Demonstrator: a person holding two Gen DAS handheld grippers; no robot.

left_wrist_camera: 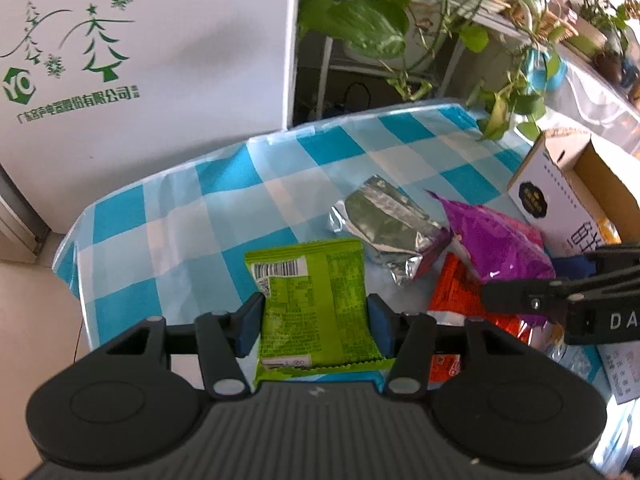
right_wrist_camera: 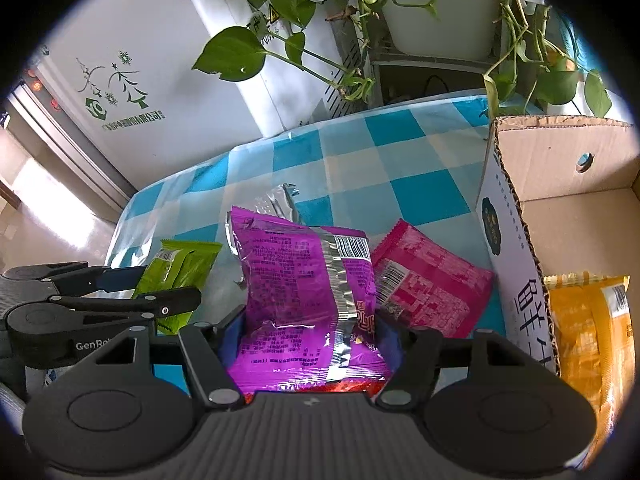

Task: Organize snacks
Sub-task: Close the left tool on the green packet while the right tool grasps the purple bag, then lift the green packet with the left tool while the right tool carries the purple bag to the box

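Both grippers loaded. Left gripper (left_wrist_camera: 314,322): fingers closed on the side edges of the green snack packet (left_wrist_camera: 310,300), barcode side up, packet held over the near edge of the bench (left_wrist_camera: 192,216) with its blue-and-white check cloth. Right gripper (right_wrist_camera: 310,332): fingers clamped on the lower part of the purple snack packet (right_wrist_camera: 304,292), which stands nearly upright between them, seam and barcode facing the camera. Open cardboard box (right_wrist_camera: 516,216) sits just right of the purple packet; a yellow packet (right_wrist_camera: 584,340) already lies inside it, so the box is probably the collection point. Still loose on the bench: pink packet (right_wrist_camera: 428,284) beside the box wall, silver foil packet (left_wrist_camera: 380,224) behind, orange packet (left_wrist_camera: 456,292) partly under the purple one. Judged step: carry held packets to the box. To do well: lift the purple packet clear of the corrugated rim before moving right, since the wall stands tall beside it; release low inside so it lies flat by the yellow one. Keep the left gripper back until the right is clear; they are close together. Soft bags: grip on edges may slip, avoid quick swings.
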